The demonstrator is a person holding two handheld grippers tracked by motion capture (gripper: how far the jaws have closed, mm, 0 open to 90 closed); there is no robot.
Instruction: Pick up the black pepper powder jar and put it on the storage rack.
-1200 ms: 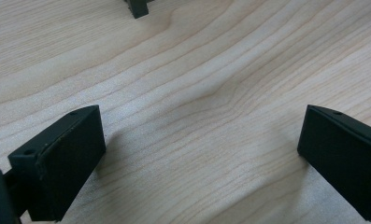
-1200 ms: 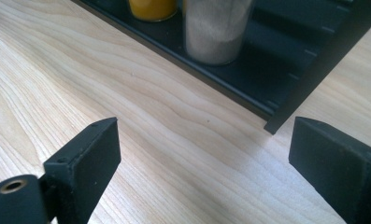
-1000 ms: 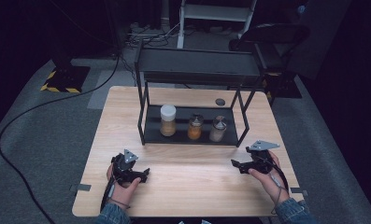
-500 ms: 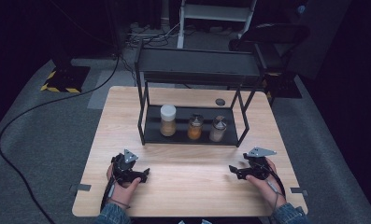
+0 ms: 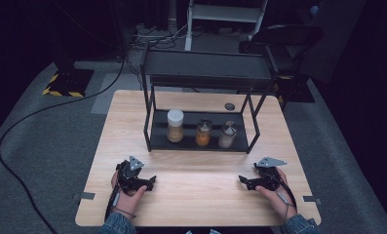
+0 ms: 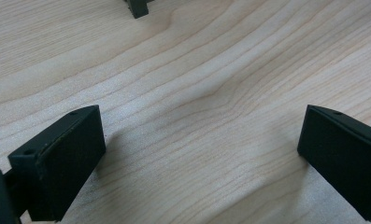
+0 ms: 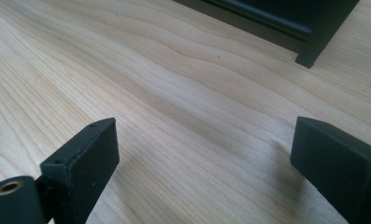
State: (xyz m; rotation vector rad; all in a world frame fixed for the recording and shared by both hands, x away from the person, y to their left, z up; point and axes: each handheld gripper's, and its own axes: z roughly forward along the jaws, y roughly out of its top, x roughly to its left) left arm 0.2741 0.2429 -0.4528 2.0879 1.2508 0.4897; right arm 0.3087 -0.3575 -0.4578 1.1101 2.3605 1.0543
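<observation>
Nearest the person, the left claw (image 5: 151,182) and the right claw (image 5: 243,182) were rested low on the surface (image 5: 196,195), both released: in each gripper view the two black jaws were seen spread wide with only bare wood between them, nothing grasped. The claws were turned inward, toward each other, rather than toward the work. Farther off, well apart from both, a black rack (image 5: 201,141) was stood across the middle of the surface, its long axis laid left to right. On its lower shelf three jars were set upright in a row along that axis, apart from one another: a white-lidded jar (image 5: 175,126) at the left, an orange jar (image 5: 203,133) in the middle, and a pale jar (image 5: 227,134) at the right. Each jar's long axis was vertical, its lid pointed up. The jars were thus found ahead of both claws; the white-lidded one was judged nearer the left claw, the pale one nearer the right. A rack foot (image 7: 309,58) was seen ahead of the right jaws.
</observation>
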